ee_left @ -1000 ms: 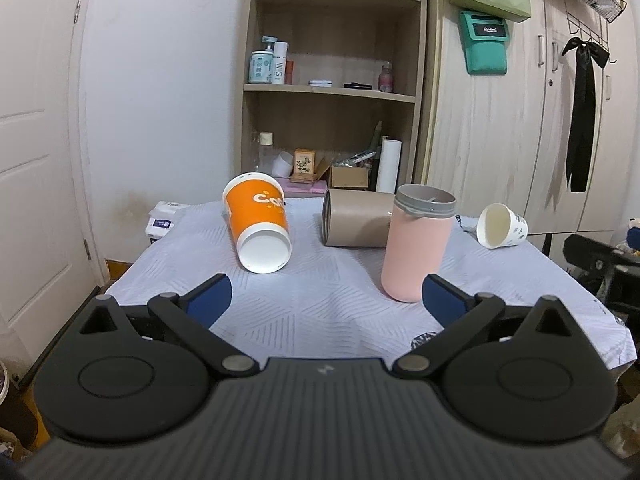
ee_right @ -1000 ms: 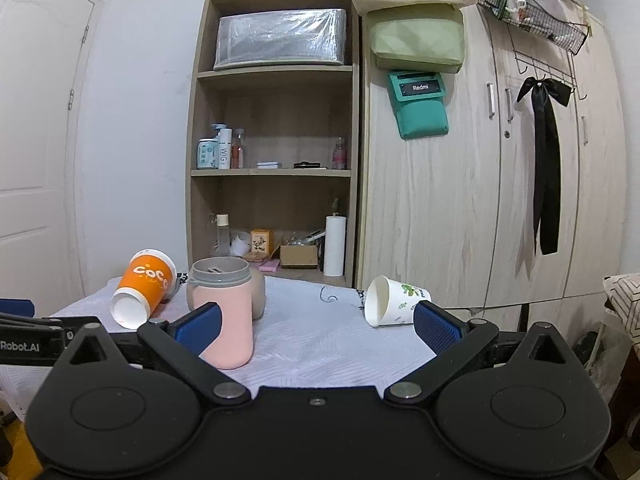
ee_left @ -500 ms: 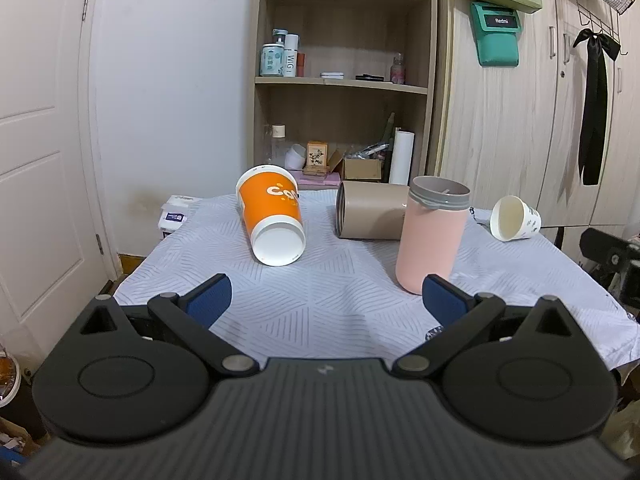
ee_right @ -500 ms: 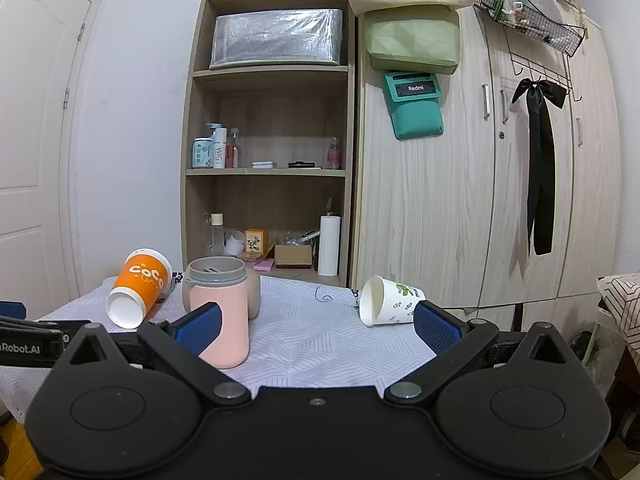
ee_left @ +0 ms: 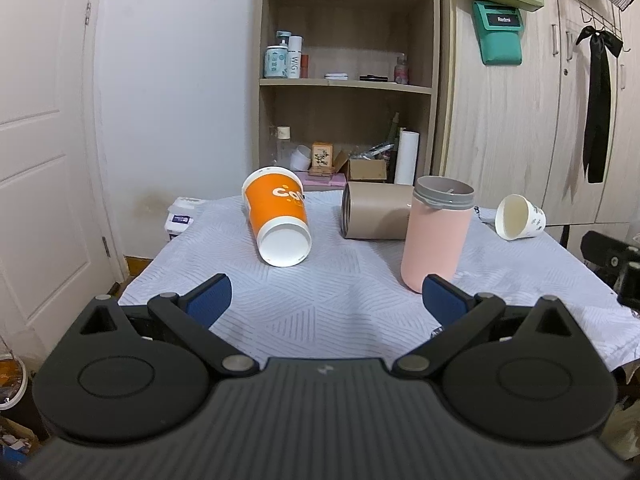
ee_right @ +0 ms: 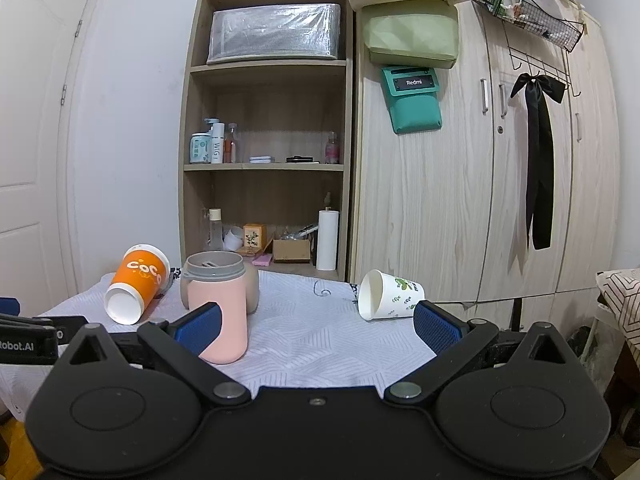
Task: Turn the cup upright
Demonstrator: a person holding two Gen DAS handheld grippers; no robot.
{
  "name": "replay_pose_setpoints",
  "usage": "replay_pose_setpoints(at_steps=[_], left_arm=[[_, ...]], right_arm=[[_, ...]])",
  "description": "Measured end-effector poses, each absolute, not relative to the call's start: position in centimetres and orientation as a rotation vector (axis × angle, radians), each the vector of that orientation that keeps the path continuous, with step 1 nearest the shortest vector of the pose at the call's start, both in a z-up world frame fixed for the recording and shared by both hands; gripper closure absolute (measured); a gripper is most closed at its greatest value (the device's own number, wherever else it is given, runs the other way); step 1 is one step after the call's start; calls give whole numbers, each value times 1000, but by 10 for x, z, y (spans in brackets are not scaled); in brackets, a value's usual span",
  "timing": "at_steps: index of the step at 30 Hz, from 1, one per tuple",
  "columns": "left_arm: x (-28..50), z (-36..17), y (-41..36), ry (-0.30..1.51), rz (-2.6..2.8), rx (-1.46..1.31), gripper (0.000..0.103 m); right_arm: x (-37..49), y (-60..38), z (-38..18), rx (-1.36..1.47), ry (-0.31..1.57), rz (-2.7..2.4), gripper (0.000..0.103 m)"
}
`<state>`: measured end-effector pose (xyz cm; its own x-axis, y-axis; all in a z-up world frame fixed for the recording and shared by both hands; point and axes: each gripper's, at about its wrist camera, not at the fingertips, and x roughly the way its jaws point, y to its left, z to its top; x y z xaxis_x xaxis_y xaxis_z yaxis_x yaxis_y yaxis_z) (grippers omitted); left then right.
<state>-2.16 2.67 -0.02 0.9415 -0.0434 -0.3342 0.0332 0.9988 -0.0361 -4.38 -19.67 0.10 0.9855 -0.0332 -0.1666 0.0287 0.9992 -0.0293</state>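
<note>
While both grippers' fingers gape empty, the tipped orange cup (ee_left: 280, 216) looks light, crushable; grip mid-wall gently.

The pink tumbler (ee_right: 218, 308) hides most of the tan cylinder (ee_right: 252, 290) behind it.

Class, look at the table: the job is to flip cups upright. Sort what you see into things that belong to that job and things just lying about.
Belongs to the job:
orange cup, on its side
brown cup, on its side
white leaf-print cup, on its side
left gripper and right gripper, both open

Just lying about:
pink cup, already upright
paper towel roll on the shelf
</note>
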Motion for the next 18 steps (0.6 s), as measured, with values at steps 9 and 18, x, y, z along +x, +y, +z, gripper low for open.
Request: replay_pose_setpoints(at_steps=[9, 18], left_arm=[[-27, 2, 26, 287, -2, -3, 0], [-29, 3, 26, 284, -3, 5, 0]], right_arm=[[-45, -196, 1, -30, 167, -33, 0], [-46, -196, 0, -33, 169, -34, 0]])
